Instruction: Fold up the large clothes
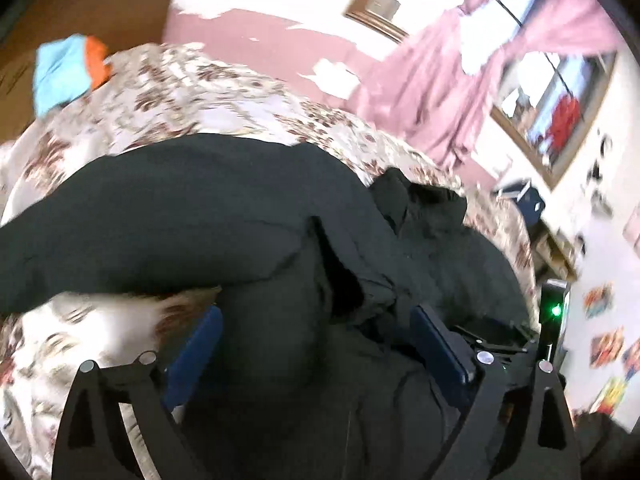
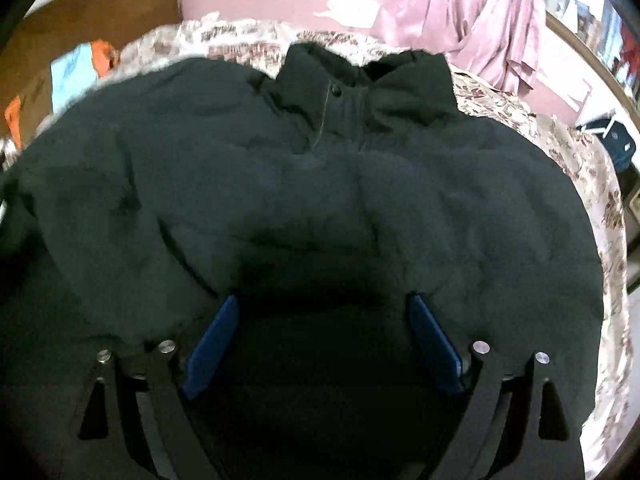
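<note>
A large black padded jacket (image 2: 320, 184) lies spread front-up on a floral bedspread (image 2: 592, 184). Its collar with a snap button (image 2: 335, 89) points away from me. In the left wrist view the jacket (image 1: 248, 232) has one sleeve (image 1: 100, 224) stretched out to the left and its crumpled collar (image 1: 416, 200) at the right. My left gripper (image 1: 316, 312) stands open low over the jacket's body, with loose fabric between its blue pads (image 1: 200, 344). My right gripper (image 2: 323, 300) is open too, just above the jacket's lower middle, its blue pads (image 2: 212, 340) wide apart.
Folded light-blue and orange cloths (image 1: 68, 68) lie at the bed's far left by a brown wooden board (image 2: 92, 12). Pink curtains (image 1: 440, 88) and a window hang behind. A dark blue box (image 2: 618, 140) and a device with a green light (image 1: 554, 310) stand to the right.
</note>
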The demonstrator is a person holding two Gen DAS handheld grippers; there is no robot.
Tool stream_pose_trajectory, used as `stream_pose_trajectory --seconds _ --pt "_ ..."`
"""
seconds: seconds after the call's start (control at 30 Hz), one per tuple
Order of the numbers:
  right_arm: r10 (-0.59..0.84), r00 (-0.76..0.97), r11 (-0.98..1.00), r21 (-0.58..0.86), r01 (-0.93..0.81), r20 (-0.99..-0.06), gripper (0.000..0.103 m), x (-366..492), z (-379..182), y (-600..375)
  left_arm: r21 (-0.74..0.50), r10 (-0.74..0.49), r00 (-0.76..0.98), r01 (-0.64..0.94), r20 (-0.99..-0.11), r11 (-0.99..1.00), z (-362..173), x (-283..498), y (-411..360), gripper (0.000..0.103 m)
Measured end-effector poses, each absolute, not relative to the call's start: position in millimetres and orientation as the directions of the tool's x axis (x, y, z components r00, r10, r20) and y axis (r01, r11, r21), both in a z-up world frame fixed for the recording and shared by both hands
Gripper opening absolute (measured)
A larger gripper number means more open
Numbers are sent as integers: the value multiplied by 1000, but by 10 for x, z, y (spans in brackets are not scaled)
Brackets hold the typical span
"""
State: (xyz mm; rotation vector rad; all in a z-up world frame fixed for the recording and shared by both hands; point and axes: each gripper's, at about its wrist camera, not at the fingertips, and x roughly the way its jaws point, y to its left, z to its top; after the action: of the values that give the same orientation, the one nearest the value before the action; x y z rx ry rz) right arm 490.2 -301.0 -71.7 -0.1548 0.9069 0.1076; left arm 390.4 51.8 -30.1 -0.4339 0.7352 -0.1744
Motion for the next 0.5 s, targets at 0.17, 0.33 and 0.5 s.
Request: stream_pose_trajectory --seconds 0.17,0.33,0.5 --pt "106 635 987 4 -160 -765 89 4872 -519 -2921 -480 -247 736 -119 -630 869 -349 3571 1078 97" --pt "84 652 990 -14 -143 -754 90 4913 -484 -2714 -551 -207 733 -263 -648 792 -537 3320 1735 97" --pt "11 677 991 -84 -108 -736 90 4920 -505 -2582 -580 -139 748 -368 -649 727 -648 3132 2393 98"
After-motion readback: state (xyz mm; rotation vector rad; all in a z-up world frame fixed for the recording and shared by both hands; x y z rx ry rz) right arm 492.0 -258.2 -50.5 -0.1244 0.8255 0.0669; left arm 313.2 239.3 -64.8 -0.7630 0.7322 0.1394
